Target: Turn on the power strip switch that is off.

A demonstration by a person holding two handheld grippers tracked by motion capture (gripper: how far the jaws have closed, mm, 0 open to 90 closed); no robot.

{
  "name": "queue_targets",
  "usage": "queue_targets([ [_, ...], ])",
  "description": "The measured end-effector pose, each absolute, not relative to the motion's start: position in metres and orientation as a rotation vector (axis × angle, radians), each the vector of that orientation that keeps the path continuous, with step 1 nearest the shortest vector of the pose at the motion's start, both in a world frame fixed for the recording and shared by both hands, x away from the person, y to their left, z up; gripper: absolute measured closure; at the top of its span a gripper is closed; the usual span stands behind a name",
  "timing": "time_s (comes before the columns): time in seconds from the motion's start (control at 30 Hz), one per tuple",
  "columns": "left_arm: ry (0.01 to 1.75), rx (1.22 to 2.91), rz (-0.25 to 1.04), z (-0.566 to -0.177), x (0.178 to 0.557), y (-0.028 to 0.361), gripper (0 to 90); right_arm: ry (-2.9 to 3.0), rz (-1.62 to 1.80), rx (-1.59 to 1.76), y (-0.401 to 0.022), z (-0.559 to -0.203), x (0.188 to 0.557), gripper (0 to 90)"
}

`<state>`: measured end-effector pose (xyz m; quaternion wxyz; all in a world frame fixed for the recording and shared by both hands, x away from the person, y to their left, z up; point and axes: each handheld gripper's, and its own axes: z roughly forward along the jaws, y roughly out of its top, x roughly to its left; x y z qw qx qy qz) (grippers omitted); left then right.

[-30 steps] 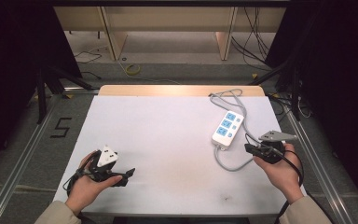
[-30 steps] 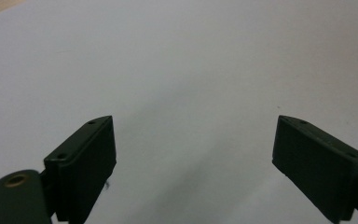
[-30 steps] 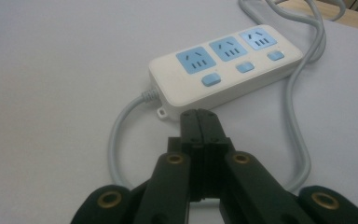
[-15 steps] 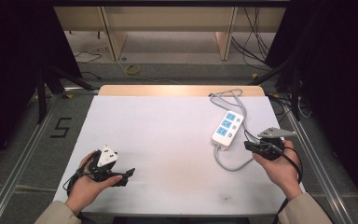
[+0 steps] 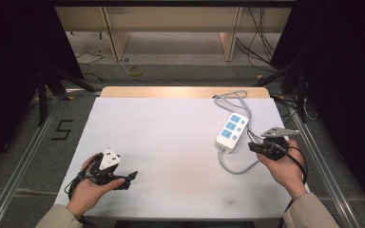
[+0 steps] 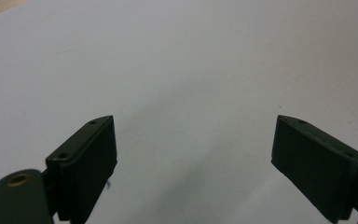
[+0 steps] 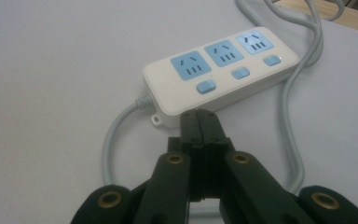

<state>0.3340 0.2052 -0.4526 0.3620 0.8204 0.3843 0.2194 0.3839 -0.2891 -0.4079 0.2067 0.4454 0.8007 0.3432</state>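
Left gripper [image 5: 128, 176]: black, jaws spread wide over bare white tabletop [image 5: 171, 142], near front-left corner. White three-socket power strip with blue faces [image 5: 232, 130]: flat at right, grey cable [image 5: 235, 166] looping. Right gripper [image 5: 253, 146]: jaws pressed together, empty, tips just beside strip's near end.

A white-topped table [image 5: 171, 137] stands on grey floor [image 5: 24, 142]; pale wooden shelving [image 5: 171, 23] lines the frame's top, darkness either side.
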Motion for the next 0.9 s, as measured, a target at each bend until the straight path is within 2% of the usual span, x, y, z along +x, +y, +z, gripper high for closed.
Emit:
queue_targets([
  [0.9, 0.985, 2.116, 0.568, -0.453, 0.335, 0.202, 14.0, 2.256, 0.918, 1.23, -0.279, -0.406, 0.397, 90.0],
])
